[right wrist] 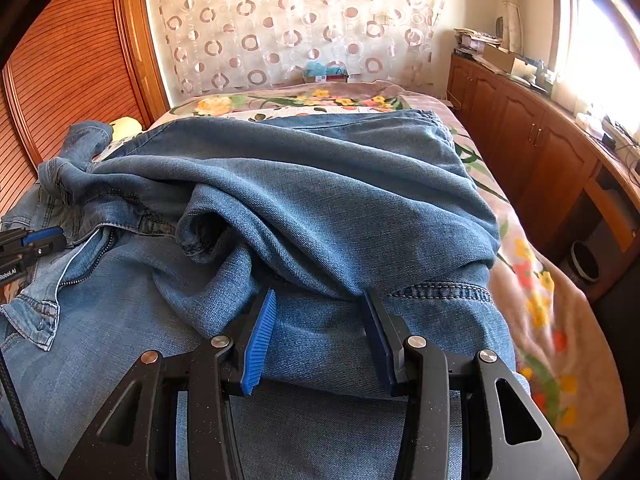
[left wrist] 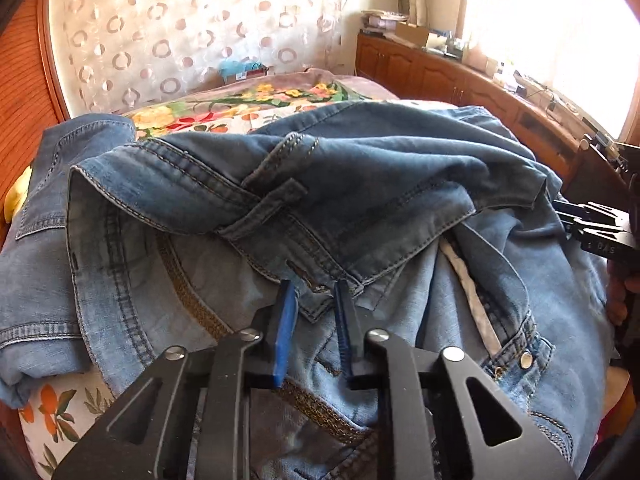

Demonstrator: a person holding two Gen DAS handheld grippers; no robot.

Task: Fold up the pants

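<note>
I see faded blue denim pants (right wrist: 304, 184), matt and twilled; my black matt left gripper (left wrist: 314, 300) with ribbed blue rubbery pads (left wrist: 286, 320); soft floral bedspread cloth (right wrist: 536, 292); glossy reddish wooden cabinets (right wrist: 532, 140).

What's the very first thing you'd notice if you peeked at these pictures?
A big rumpled heap of blue jeans fills the middle, lying on a flowery bedspread. The left gripper and the right gripper, black with blue pads, poke at the denim from below, both open. Behind, a curtain with rings glows in sunlight.
</note>
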